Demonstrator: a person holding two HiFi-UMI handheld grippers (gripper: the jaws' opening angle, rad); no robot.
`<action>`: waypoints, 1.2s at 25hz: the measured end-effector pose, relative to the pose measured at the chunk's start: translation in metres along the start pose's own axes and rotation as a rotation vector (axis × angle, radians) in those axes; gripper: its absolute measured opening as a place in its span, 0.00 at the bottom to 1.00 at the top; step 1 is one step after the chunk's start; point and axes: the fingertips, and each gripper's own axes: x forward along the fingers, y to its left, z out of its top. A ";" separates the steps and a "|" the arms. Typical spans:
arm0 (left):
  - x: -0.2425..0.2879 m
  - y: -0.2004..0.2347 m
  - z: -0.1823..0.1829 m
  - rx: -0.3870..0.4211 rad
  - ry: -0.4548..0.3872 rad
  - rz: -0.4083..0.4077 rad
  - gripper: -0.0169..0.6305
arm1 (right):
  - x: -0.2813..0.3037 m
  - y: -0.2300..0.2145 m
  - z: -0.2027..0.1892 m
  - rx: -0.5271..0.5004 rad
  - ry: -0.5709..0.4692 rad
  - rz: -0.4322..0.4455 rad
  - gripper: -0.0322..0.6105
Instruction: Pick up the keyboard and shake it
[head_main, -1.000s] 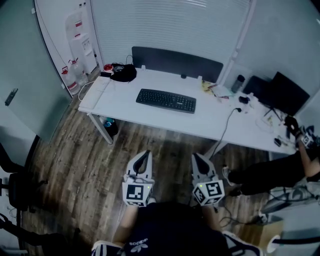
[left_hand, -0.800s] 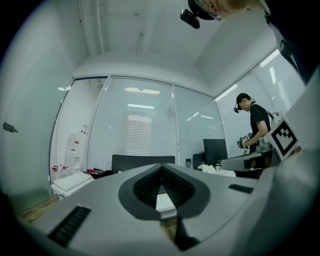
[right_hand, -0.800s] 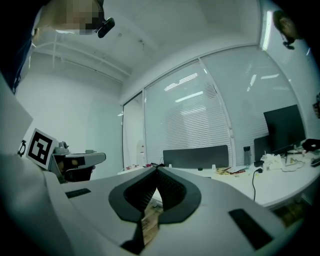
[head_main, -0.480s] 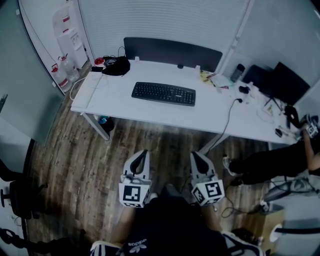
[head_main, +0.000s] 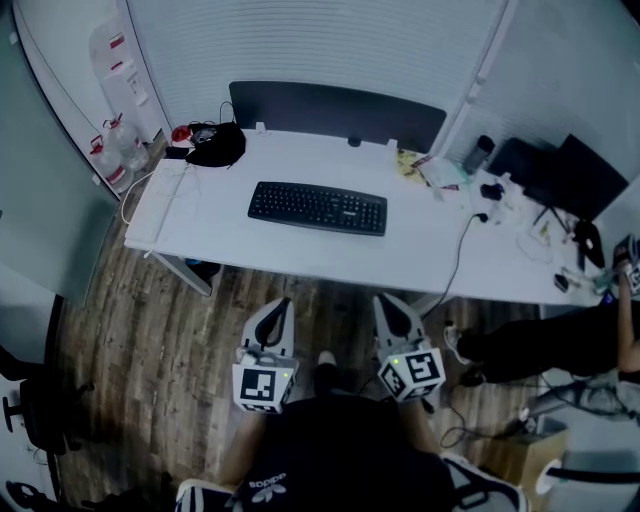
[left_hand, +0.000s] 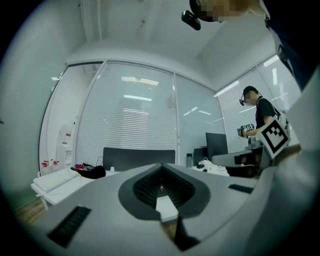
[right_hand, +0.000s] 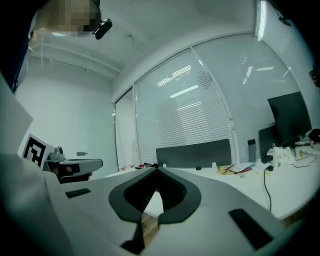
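My left gripper (left_hand: 161, 167) and right gripper (right_hand: 156, 169) block the keyboard (head_main: 317, 208) from their own views. The right edge crops a seated person (head_main: 540, 345), and I can't name the desk's (head_main: 420, 245) right-end clutter (head_main: 540, 225).

I am standing in an office: at twelve o'clock a white desk (head_main: 420, 240) is carrying a keyboard (head_main: 317, 208), a monitor (head_main: 585, 180) is sitting at two o'clock, and window blinds (head_main: 320, 45) are hanging behind.
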 end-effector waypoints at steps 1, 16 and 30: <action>0.012 0.002 0.004 0.000 -0.005 0.001 0.03 | 0.012 -0.007 0.005 -0.007 -0.004 0.007 0.05; 0.119 0.037 0.013 -0.018 -0.007 0.112 0.03 | 0.108 -0.085 0.022 -0.012 0.031 0.065 0.05; 0.177 0.085 0.002 -0.009 0.031 0.031 0.03 | 0.147 -0.110 0.013 0.018 0.081 -0.073 0.06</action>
